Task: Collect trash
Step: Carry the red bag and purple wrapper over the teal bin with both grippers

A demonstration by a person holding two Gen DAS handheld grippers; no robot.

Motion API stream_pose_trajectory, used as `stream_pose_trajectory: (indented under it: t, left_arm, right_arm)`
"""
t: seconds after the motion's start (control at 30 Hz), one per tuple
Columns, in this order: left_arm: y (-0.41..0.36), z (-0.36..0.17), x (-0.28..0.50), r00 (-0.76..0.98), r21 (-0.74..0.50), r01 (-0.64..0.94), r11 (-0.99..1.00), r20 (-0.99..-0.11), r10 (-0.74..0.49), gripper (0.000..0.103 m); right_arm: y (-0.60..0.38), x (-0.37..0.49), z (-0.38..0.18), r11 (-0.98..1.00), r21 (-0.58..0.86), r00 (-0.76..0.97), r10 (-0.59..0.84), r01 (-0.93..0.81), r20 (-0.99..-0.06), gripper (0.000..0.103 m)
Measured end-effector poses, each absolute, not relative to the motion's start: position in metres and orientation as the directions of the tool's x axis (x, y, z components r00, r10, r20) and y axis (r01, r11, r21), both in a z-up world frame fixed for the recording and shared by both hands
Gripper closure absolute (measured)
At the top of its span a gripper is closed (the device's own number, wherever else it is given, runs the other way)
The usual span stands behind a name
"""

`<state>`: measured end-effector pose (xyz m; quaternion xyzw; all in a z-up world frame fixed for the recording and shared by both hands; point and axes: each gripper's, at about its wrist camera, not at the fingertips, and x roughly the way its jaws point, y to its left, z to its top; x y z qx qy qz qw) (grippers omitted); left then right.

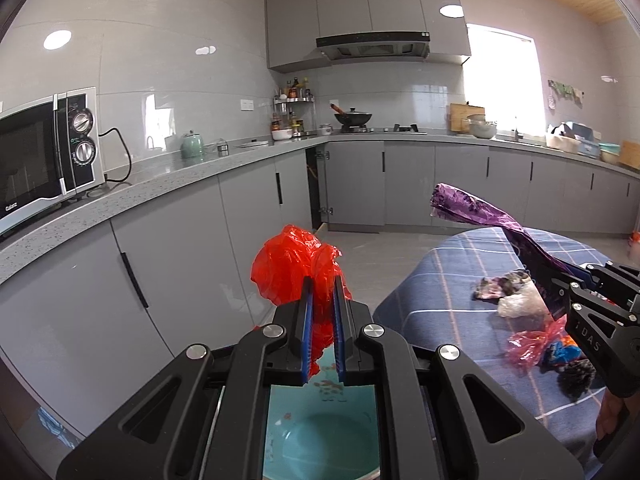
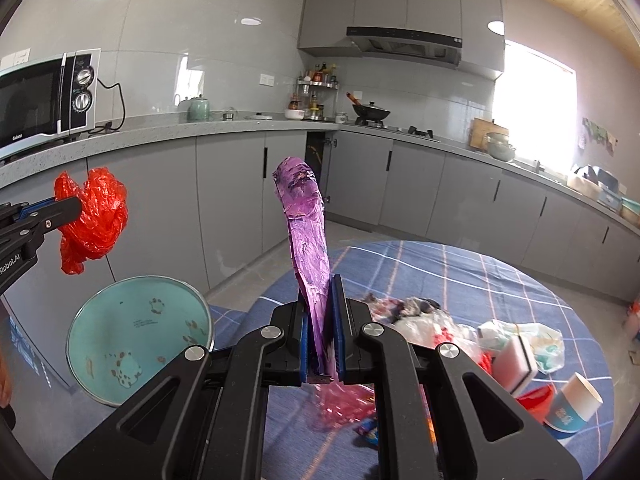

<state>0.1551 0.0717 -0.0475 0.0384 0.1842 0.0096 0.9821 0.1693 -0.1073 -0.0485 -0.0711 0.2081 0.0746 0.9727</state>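
- Two pieces of trash are held up at once, one per tool.
- The left tool (image 1: 320, 312) is clamped tight on a crumpled red plastic bag (image 1: 294, 268), which is seen hanging over a teal bin (image 2: 138, 334) with cartoon prints inside.
- The right tool (image 2: 320, 320) is pinched shut on a long purple wrapper (image 2: 306, 236), which is stuck up and bent over at the top.
- More trash is left on the round worktop (image 2: 460, 272) with the blue checked cloth: a paper cup (image 2: 574, 406), a pink sponge (image 2: 514, 364), clear and pink bags.
- A microwave (image 1: 40, 160) is parked on the grey kitchen counter behind.
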Motion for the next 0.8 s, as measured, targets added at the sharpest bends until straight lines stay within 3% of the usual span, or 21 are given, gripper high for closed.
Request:
stream_pose_trajectory:
  t: [0.8]
  left_arm:
    - [0.120,-0.058,0.171,0.910,0.076,-0.105,0.992,-0.395,0.127,0.094]
  right_arm:
    - [-0.047,0.196,-0.064,0.951,-0.137,0.866,0.187,-0.279,-0.463,0.092]
